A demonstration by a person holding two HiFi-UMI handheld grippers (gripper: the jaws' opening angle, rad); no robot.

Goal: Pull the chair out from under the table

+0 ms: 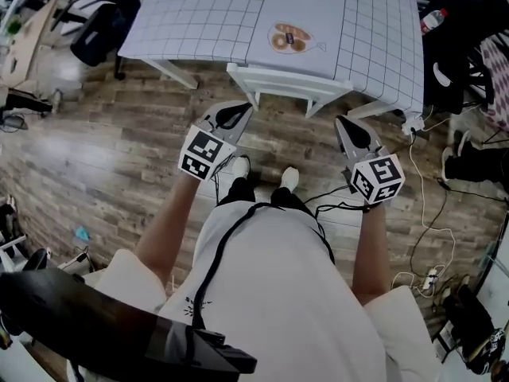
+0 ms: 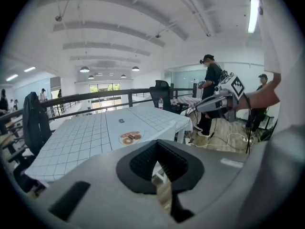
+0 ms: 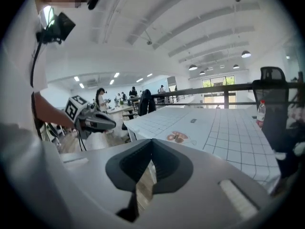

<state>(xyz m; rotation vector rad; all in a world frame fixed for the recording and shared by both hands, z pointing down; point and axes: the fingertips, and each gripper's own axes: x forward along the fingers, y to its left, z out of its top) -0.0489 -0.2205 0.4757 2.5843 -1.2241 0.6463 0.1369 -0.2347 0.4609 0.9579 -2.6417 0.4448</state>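
The white chair (image 1: 286, 83) stands pushed under the table (image 1: 199, 14), which wears a white checked cloth; only the chair's top rail shows at the table's near edge. My left gripper (image 1: 238, 111) is just short of the rail's left end, shut and empty. My right gripper (image 1: 343, 122) is near the rail's right end, also shut with nothing in it. Neither touches the chair. In the left gripper view the shut jaws (image 2: 159, 149) point over the table (image 2: 86, 137). In the right gripper view the shut jaws (image 3: 151, 149) point likewise toward the table (image 3: 224, 132).
A round brown print (image 1: 290, 38) lies on the cloth. A black office chair (image 1: 99, 26) stands at the far left. Cables (image 1: 429, 213) and a power strip (image 1: 429, 277) lie on the wooden floor at the right. People (image 2: 209, 89) stand beyond the table.
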